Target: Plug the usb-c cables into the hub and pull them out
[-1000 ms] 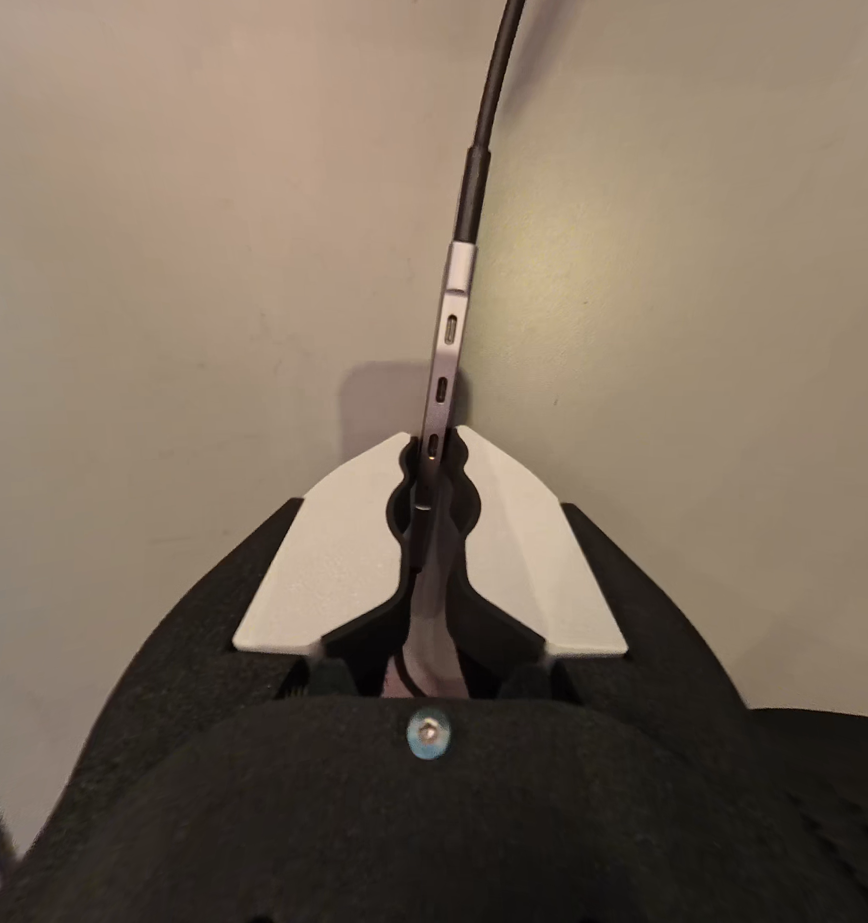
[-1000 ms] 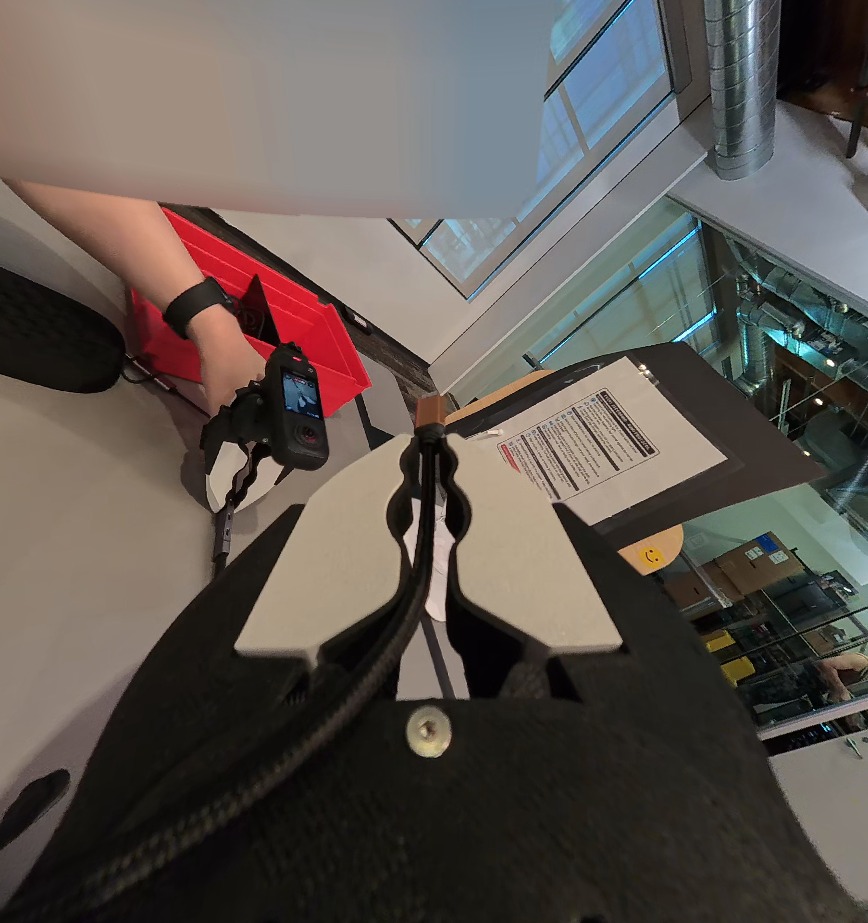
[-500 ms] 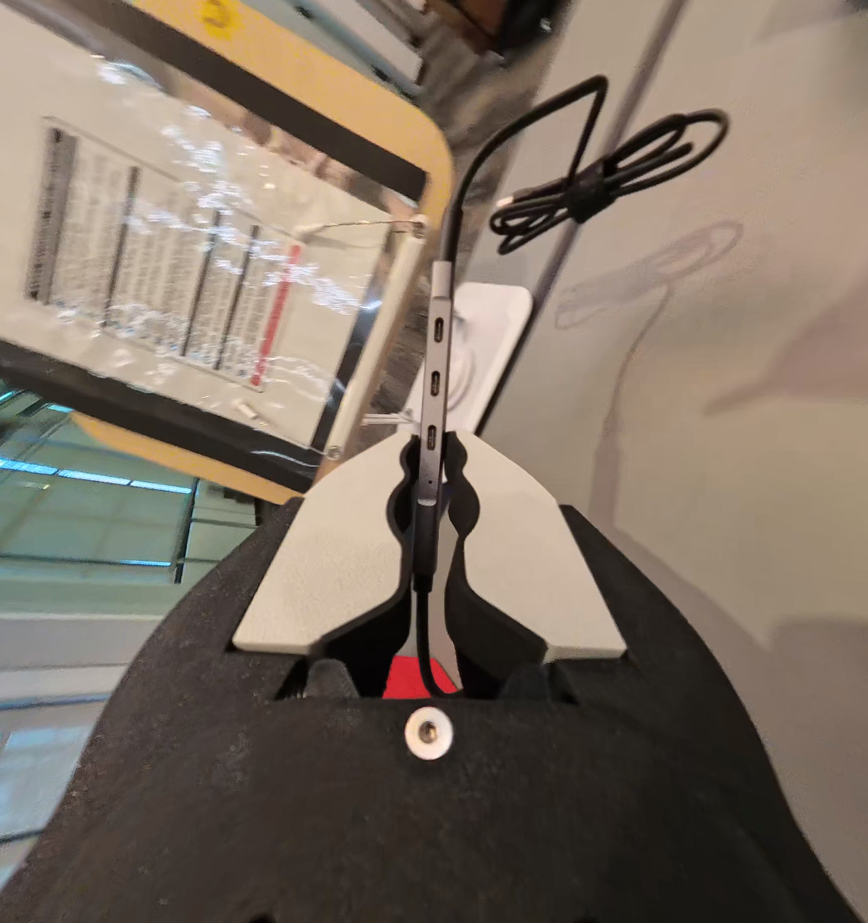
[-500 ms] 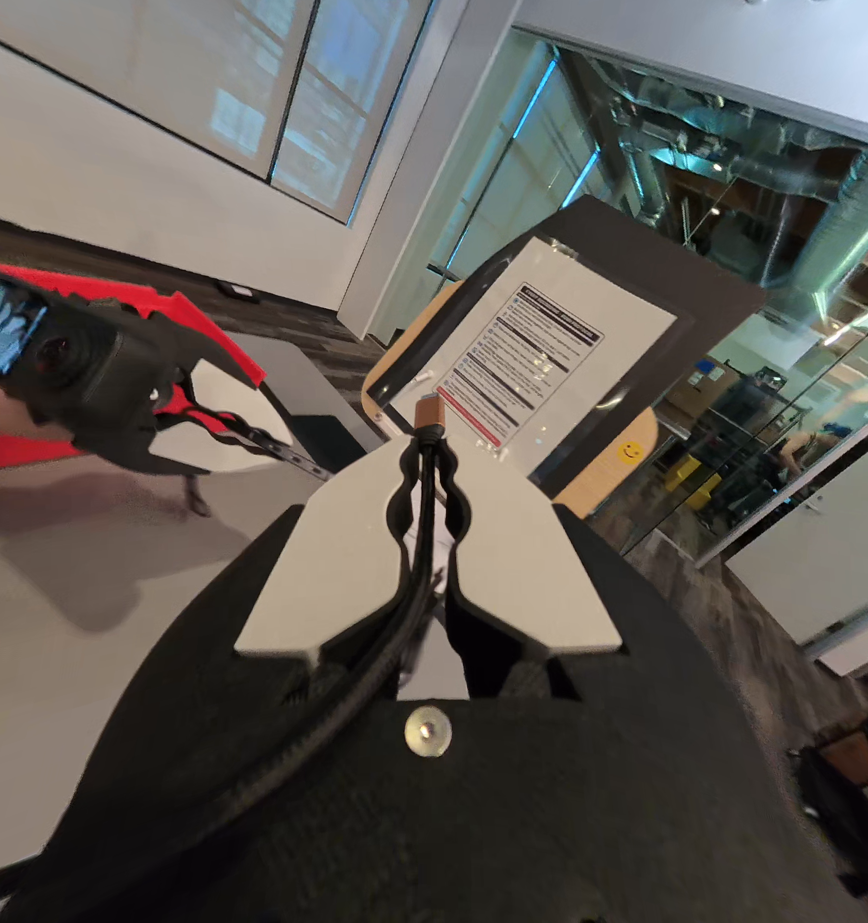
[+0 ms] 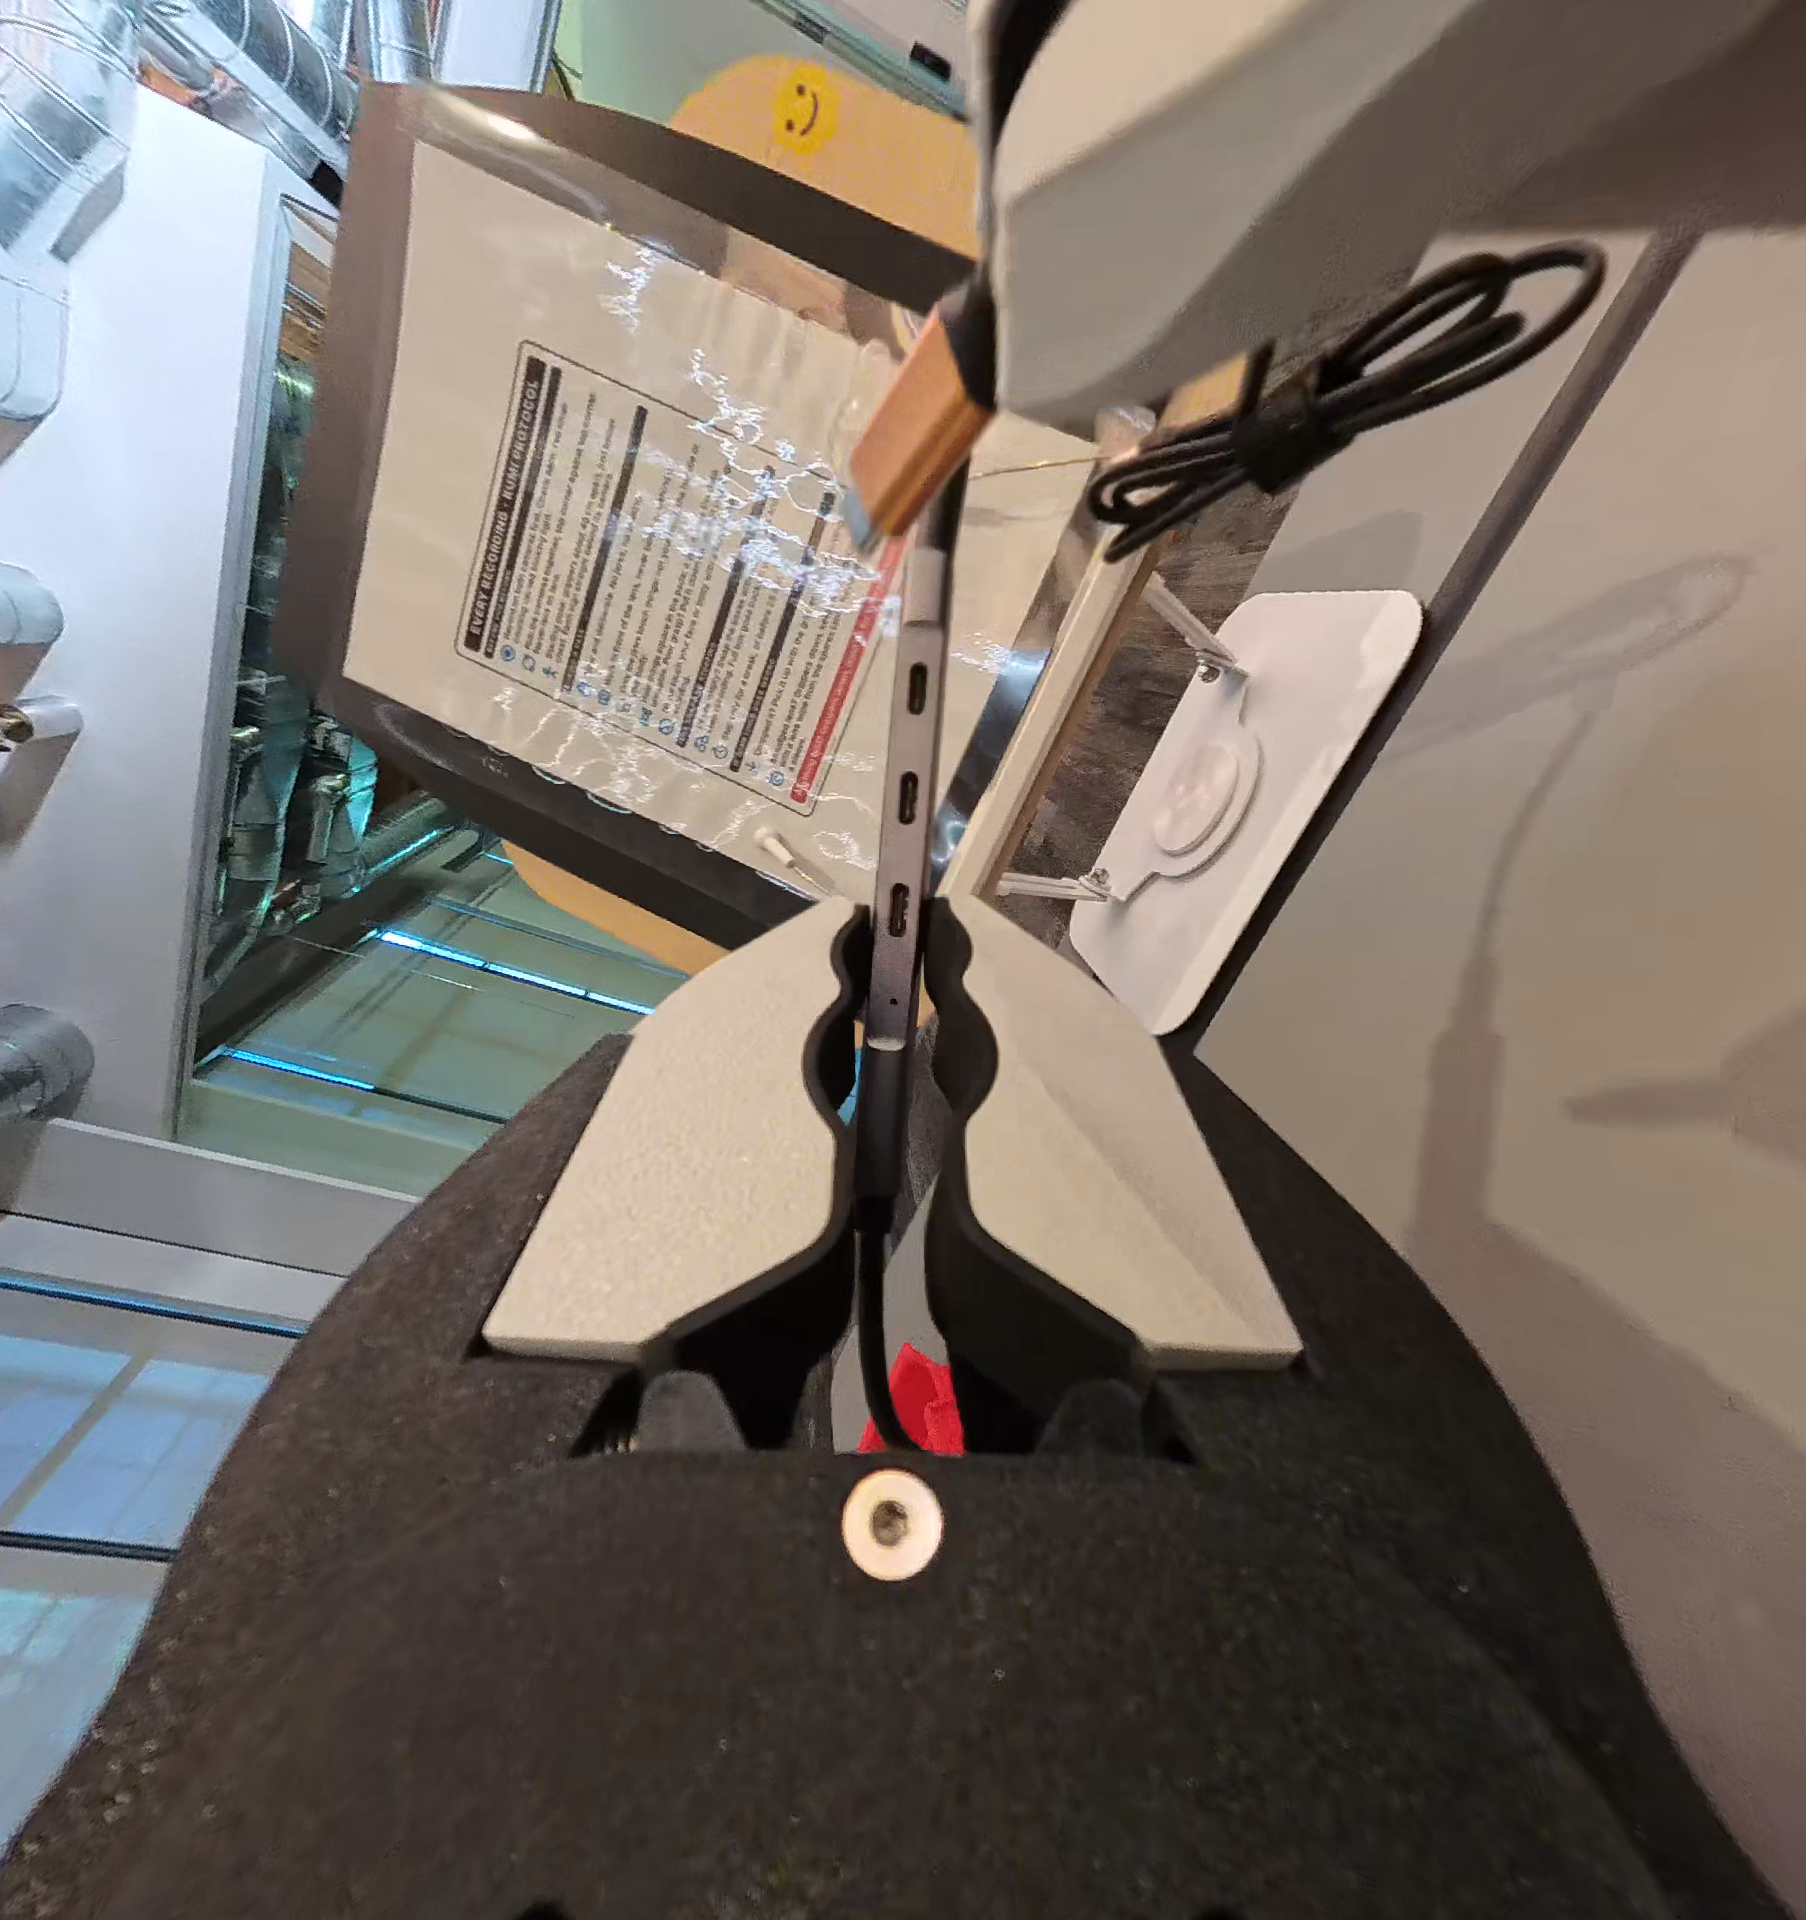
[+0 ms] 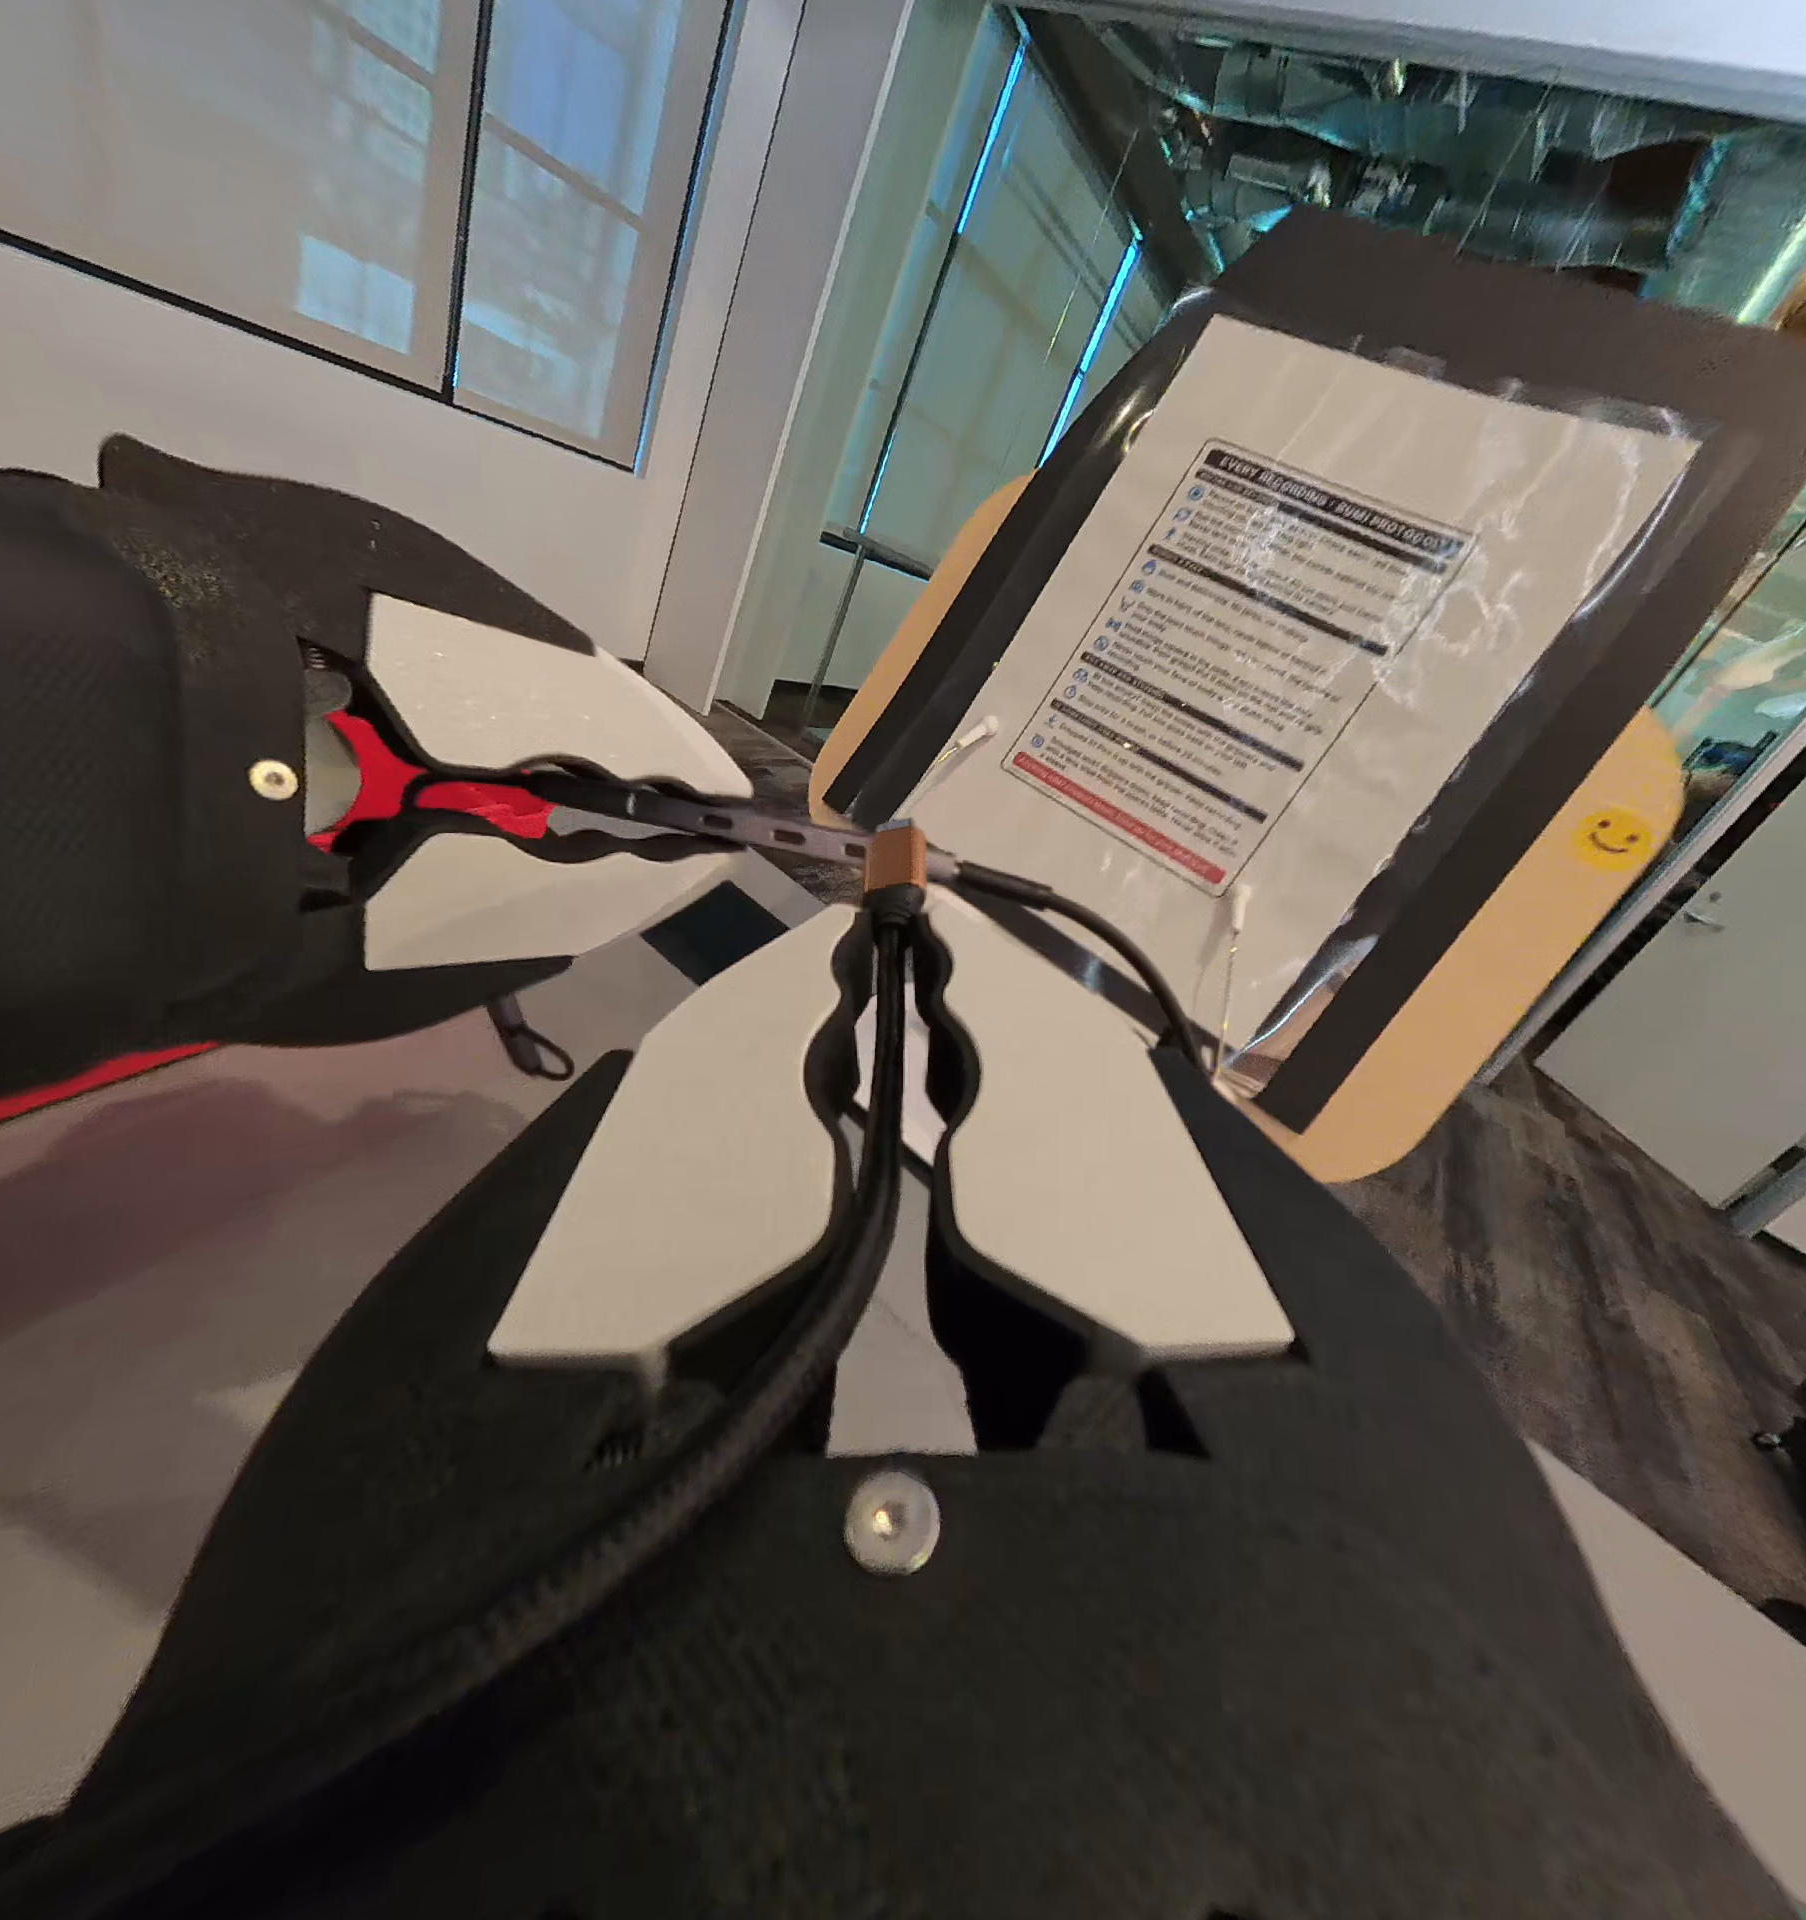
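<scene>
In the left wrist view, the left gripper (image 5: 894, 935) is clamped tight on the near end of the hub (image 5: 907, 800), which sticks out ahead of the jaws with its row of ports facing the camera. The copper plug (image 5: 914, 447) hangs just beyond the hub's far end, held by the right gripper (image 5: 992, 343), whose body is cut off at the top. A bundled spare cable (image 5: 1335, 390) lies farther ahead, to the right.

In the right wrist view, the right gripper (image 6: 891, 920) pinches the braided cable (image 6: 878, 1060) just behind the plug, which sits right at the hub's edge. To seat it well, line the plug squarely with one port, then push straight. Whether the tip has entered a port is hidden behind the plug.
</scene>
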